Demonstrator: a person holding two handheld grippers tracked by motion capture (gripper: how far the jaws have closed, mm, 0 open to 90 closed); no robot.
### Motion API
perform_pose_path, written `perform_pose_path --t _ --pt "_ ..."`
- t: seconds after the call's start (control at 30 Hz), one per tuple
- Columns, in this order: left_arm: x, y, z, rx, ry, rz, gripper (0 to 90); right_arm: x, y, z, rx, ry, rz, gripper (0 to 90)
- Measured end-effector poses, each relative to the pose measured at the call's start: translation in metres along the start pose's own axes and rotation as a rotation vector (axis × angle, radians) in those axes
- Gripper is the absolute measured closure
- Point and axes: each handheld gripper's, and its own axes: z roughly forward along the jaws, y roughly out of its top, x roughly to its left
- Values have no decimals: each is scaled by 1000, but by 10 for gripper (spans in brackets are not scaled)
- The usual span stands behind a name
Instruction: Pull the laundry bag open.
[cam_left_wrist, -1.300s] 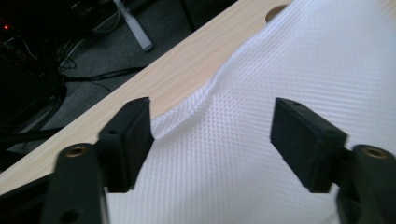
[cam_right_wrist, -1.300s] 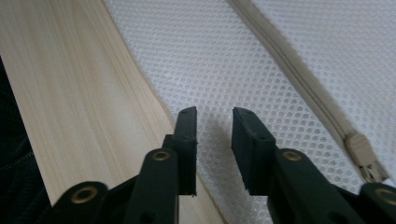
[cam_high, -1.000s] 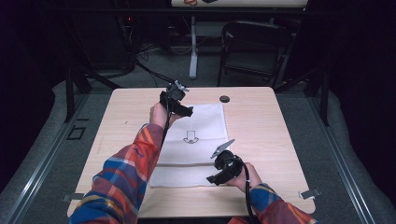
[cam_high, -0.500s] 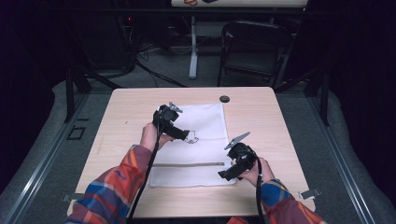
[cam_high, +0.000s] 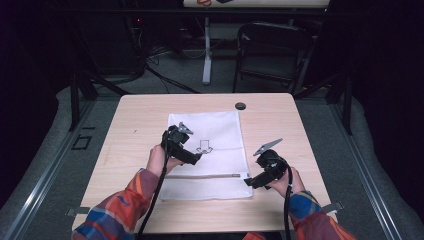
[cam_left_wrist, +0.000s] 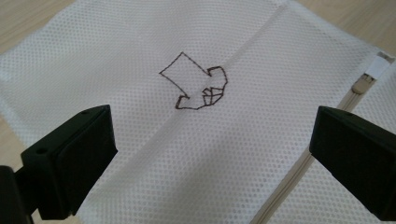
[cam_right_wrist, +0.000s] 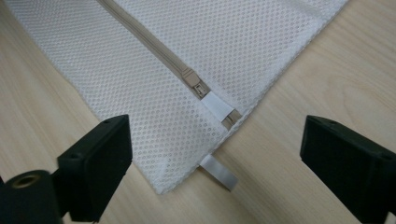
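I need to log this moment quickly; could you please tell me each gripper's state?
Left gripper: open, just opened wider, holding nothing, over the mesh bag.
Right gripper: open, empty, near the bag's zipper pull.

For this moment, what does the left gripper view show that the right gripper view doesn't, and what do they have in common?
Left gripper view alone: a dark stitched emblem in the middle of the white mesh laundry bag. Right gripper view alone: the bag's corner on the wooden table, with a loose white tab poking out from its edge. Shared: the mesh bag, its beige zipper with the pull at its end, and open black jaws with nothing between them.
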Motion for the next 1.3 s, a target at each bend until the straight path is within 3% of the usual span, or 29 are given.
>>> perform_pose_path --t 0.27,0.3,0.6,0.63,0.83,0.93,1.13,1.3 --pt "-19 3 8 -31 -53 44 39 -4 -1 -2 -41 -11 2 207" --pt "-22 4 10 -36 -66 48 41 -4 -2 -1 -57 -15 19 225" --pt "-46 9 28 -34 -138 109 82 -8 -1 1 -54 -9 23 303" --pt "-48 10 30 -31 -160 126 102 -8 0 2 -50 -4 20 303" --pt "-59 10 42 -28 -232 145 227 -8 1 7 -36 -2 27 373" --pt "-64 11 50 0 -250 166 242 -9 2 9 -17 6 19 430" --pt "-73 13 61 0 -297 197 314 -7 4 13 -7 3 16 485" --pt "-81 14 69 7 -335 234 465 -7 5 17 -13 6 23 613"
